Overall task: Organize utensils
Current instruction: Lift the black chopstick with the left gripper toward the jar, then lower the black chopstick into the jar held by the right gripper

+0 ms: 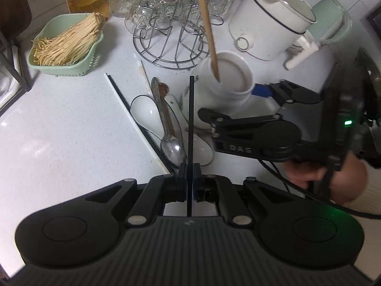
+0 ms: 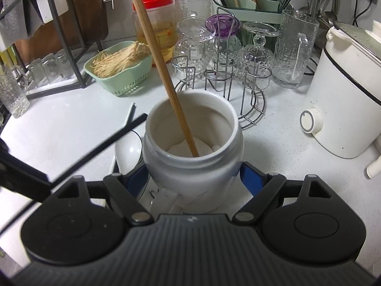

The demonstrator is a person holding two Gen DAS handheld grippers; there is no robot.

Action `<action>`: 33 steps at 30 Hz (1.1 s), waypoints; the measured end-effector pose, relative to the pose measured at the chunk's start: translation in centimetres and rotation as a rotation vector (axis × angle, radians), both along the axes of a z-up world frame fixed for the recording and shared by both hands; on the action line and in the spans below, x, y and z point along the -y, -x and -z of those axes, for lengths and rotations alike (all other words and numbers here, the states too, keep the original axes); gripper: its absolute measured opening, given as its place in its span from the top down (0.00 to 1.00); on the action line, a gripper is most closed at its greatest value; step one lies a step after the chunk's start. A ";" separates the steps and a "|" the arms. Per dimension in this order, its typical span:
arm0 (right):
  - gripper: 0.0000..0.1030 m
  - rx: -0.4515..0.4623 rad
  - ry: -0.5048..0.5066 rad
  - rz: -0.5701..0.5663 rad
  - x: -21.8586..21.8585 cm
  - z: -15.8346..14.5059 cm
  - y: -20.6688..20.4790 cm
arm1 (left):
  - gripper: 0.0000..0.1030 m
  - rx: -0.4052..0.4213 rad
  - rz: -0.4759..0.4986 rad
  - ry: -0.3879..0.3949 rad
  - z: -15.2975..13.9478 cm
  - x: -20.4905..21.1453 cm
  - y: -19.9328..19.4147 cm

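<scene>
Holding a black chopstick (image 1: 191, 119) clamped upright, the left tongs (image 1: 189, 174) hang above spoons (image 1: 166, 128) lying on the bench (image 1: 59, 143). The right tongs (image 2: 194, 178) clasp the white jar (image 2: 193, 157), where a wooden chopstick (image 2: 162, 66) already stands. Likely risk: the thin stick pivots and misses the mouth. Only the right-wrist view shows the jar's interior; only the left-wrist view shows the remaining utensils.

Black chopstick (image 1: 191, 128) raised upright, wooden chopstick (image 2: 162, 69) in white jar (image 2: 193, 164)
</scene>
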State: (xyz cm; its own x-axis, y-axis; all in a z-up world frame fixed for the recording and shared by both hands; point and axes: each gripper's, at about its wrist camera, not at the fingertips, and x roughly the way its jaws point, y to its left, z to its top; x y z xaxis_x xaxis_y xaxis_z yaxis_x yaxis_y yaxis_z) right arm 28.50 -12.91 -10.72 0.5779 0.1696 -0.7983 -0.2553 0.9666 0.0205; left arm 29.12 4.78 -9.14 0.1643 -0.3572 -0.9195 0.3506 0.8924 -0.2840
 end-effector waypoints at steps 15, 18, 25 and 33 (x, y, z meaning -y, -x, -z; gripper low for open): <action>0.16 0.023 -0.003 -0.081 0.4 0.1 -0.1 | 0.95 -0.134 0.038 0.070 -6.5 -0.5 -0.7; 0.16 0.025 -0.007 -0.096 0.6 0.1 -0.1 | 0.95 -0.164 0.043 0.083 -7.2 -0.3 -1.1; 0.16 0.028 -0.010 -0.135 0.8 0.1 -0.3 | 0.95 -0.221 0.065 0.099 -7.4 1.1 -3.1; 0.16 0.036 -0.013 -0.155 0.9 0.1 -0.3 | 0.96 -0.346 0.081 0.092 -4.8 2.6 -6.8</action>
State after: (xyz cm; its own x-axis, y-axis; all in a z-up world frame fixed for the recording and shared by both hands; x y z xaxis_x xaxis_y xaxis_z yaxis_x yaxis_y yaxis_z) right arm 28.75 -13.80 -10.85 0.5723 0.2692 -0.7746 -0.4022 0.9153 0.0210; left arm 35.88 2.14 -4.37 -0.1832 -0.4404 -0.8789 0.2881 0.8307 -0.4763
